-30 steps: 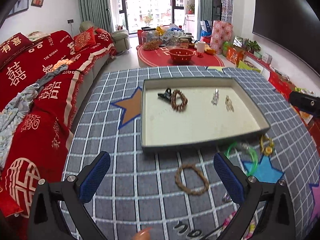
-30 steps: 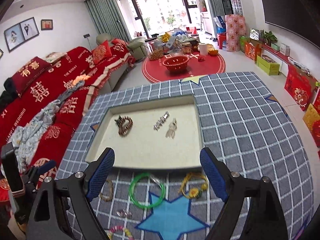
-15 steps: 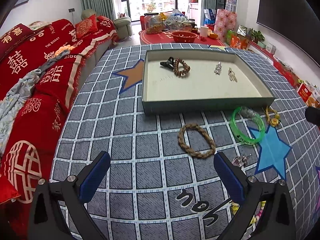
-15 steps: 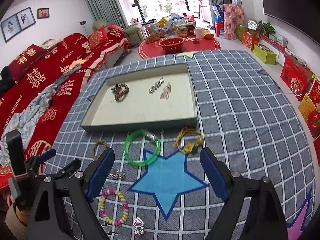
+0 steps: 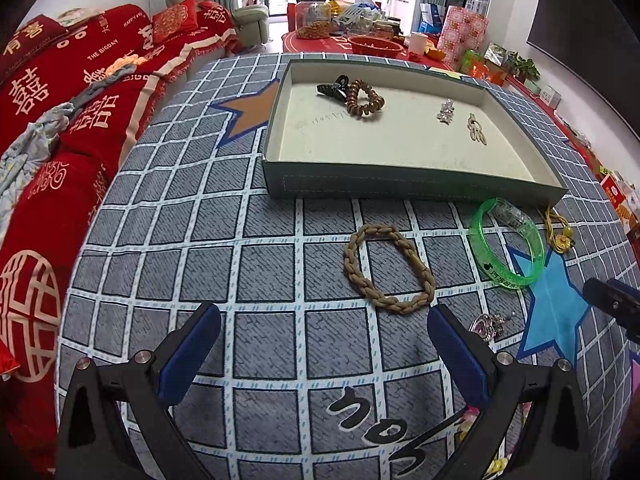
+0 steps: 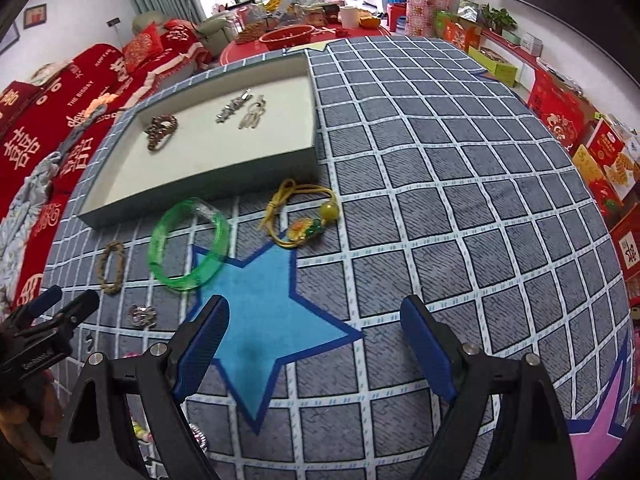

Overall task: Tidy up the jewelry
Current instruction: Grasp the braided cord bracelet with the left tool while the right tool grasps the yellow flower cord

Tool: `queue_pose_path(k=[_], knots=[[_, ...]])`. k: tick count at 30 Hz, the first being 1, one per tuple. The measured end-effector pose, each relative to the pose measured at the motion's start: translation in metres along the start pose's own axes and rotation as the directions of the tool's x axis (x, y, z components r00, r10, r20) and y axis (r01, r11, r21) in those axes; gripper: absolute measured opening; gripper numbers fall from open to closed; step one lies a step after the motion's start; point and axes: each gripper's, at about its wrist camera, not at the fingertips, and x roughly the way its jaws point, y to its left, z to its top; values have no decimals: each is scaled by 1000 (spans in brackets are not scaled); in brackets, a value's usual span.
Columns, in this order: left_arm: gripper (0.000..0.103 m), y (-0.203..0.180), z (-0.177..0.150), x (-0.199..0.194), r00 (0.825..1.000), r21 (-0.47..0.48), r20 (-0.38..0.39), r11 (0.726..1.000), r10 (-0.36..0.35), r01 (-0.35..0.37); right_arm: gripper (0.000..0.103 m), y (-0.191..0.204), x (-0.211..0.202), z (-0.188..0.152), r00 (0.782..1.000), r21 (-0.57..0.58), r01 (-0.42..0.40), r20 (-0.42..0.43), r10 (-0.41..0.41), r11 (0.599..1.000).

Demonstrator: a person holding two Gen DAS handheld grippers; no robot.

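Note:
A grey-green tray (image 5: 416,190) (image 6: 200,192) on the checked cloth holds a brown bead bracelet (image 5: 365,100), a black clip (image 5: 333,88) and two silver pieces (image 5: 445,111). In front of it lie a braided tan bracelet (image 5: 388,268) (image 6: 110,266), a green bangle (image 5: 506,248) (image 6: 190,242), a yellow cord charm (image 6: 306,220) (image 5: 560,234) and a silver trinket (image 5: 488,324) (image 6: 142,315). My left gripper (image 5: 324,344) is open, just short of the braided bracelet. My right gripper (image 6: 314,340) is open over the blue star, short of the charm.
A red-covered sofa (image 5: 60,100) runs along the left. A red round table (image 5: 360,42) with jars and a bowl stands beyond the tray. Boxes (image 6: 600,152) line the right wall. Coloured beads (image 5: 472,420) lie by my left gripper's right finger.
Both grippers have dropped lower and pulled back toward the near side of the table; the loose jewelry now looks larger and closer. Both stay open and nothing was picked up.

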Motion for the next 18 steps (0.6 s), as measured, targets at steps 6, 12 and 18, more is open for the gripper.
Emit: queue_pose_path(k=[6, 12, 18], knots=[[103, -5, 3, 10, 1000, -5, -11, 1000, 18, -18, 89, -1, 15, 2, 999, -17, 34, -9, -34, 999], [103, -12, 12, 17, 1000, 11, -2, 1000, 16, -16, 89, 0, 24, 16, 998, -12, 55, 6, -54, 998], [103, -20, 19, 23, 1000, 23, -2, 1000, 19, -19, 89, 9, 37, 33, 997, -27, 78, 12, -77, 997]])
